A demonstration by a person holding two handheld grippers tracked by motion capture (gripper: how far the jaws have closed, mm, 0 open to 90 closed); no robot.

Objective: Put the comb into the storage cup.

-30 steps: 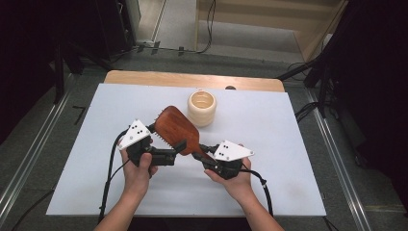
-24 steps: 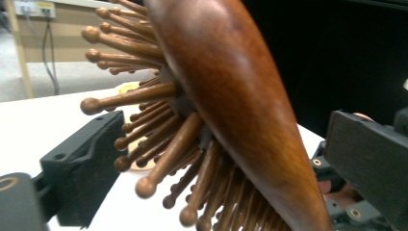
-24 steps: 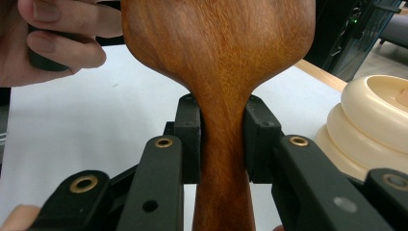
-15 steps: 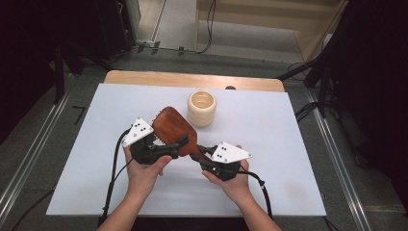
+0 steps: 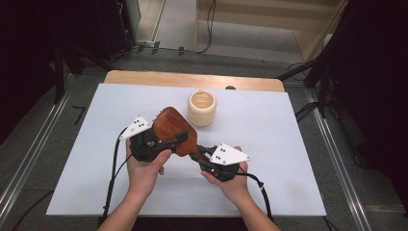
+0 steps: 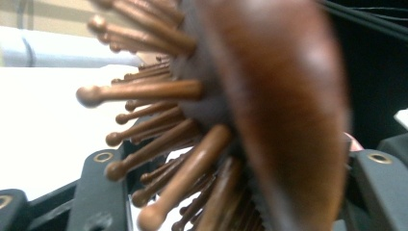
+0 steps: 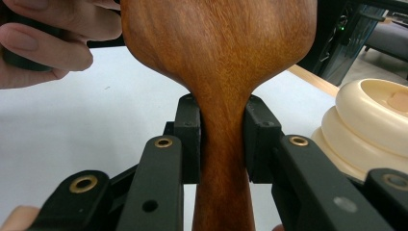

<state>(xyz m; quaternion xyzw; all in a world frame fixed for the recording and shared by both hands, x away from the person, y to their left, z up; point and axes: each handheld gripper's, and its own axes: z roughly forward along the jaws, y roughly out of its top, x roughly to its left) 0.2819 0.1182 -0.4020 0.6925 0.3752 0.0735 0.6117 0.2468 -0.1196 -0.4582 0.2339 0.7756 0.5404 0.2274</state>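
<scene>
You have a wooden paddle hairbrush (image 5: 174, 130) lifted off the white table, near its middle and just near-left of the cream ribbed holder. Its smooth reddish-brown back faces up and toward you, tilted; the rounded head points far-left, the narrow handle (image 7: 223, 159) runs near-right. Brown ball-tipped wooden pins (image 6: 144, 91) stick out from its dark underside cushion.
</scene>
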